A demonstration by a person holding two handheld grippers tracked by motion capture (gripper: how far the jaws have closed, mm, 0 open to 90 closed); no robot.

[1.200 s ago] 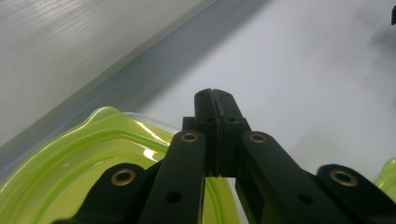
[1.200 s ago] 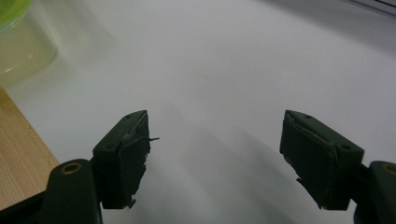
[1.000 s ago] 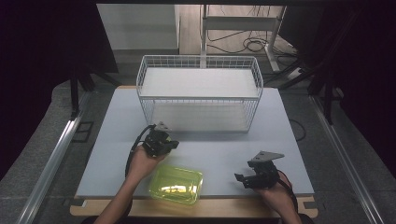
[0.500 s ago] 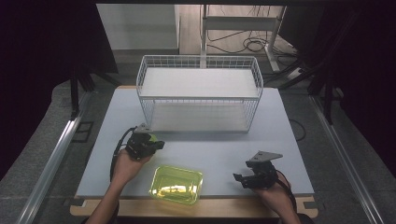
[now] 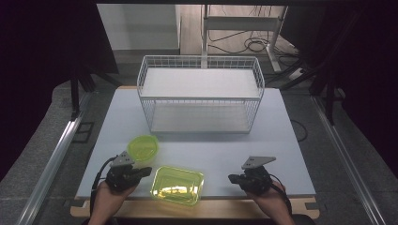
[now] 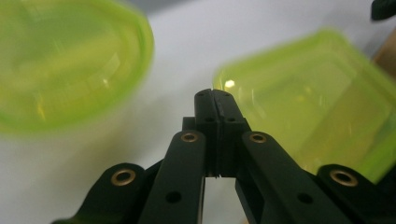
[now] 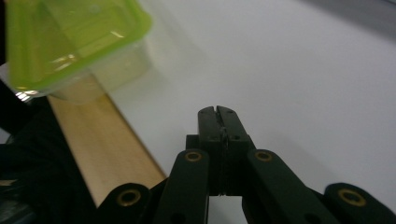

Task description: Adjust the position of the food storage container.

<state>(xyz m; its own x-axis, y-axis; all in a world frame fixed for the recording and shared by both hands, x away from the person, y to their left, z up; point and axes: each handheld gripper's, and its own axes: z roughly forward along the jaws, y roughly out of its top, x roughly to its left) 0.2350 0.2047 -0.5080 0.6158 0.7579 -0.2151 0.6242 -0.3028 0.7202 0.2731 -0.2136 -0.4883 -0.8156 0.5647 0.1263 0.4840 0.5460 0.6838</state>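
A rectangular, clear green container (image 5: 177,185) sits near the table's front edge between my two grippers. A round green container (image 5: 142,147) stands just behind and left of it. My left gripper (image 5: 145,171) lies low at the front left, its jaws shut and empty, pointing at the gap between the round container (image 6: 65,65) and the rectangular one (image 6: 317,98). My right gripper (image 5: 232,178) rests at the front right, pointing left toward the rectangular container (image 7: 70,42). Its jaws have just been closing and now meet with nothing between them.
A white wire basket (image 5: 200,93) with a shelf stands across the back of the white table (image 5: 281,140). A wooden strip (image 7: 107,144) runs along the table's front edge. Dark floor and cables lie beyond.
My left hand has drawn back toward the front left corner, and the round green container now shows where the gripper was. The right hand has barely shifted.
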